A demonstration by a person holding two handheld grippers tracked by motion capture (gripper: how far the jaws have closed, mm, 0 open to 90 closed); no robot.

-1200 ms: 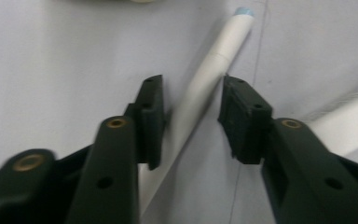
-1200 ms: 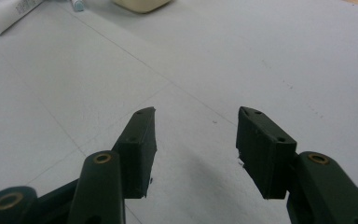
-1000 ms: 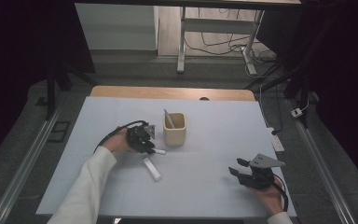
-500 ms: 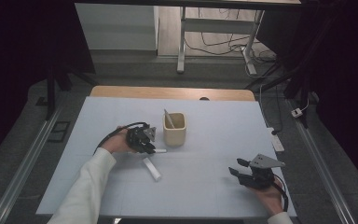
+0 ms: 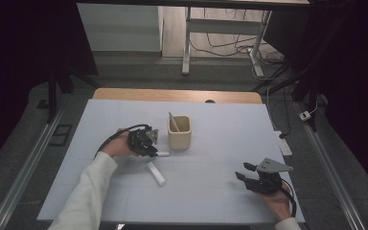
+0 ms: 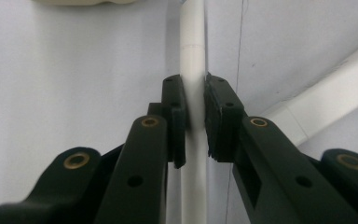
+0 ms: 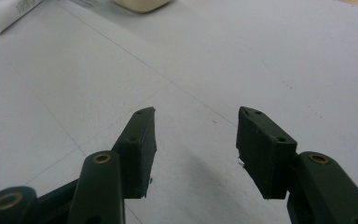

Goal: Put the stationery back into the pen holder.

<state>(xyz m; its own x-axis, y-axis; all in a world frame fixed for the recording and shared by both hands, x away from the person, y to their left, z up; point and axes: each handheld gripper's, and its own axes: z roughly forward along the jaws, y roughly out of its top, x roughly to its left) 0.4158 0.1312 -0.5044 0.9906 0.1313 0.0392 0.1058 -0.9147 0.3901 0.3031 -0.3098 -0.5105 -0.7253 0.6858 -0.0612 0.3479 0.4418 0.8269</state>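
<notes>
A pale worktop (image 5: 230, 124) with a wooden far edge stands on grey floor (image 5: 139, 72). Beyond it rise white table legs (image 5: 188, 43) and loose cables (image 5: 230, 45); dark surroundings close in left and right.

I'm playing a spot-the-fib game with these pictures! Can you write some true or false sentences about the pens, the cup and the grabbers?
1. The left gripper is clamped on a white pen. True.
2. The right gripper holds a pen. False: its jaws are open with nothing between them.
3. The cup lies tipped over. False: it stands upright with one pen inside.
4. A second white pen lies loose on the table. True.
</notes>
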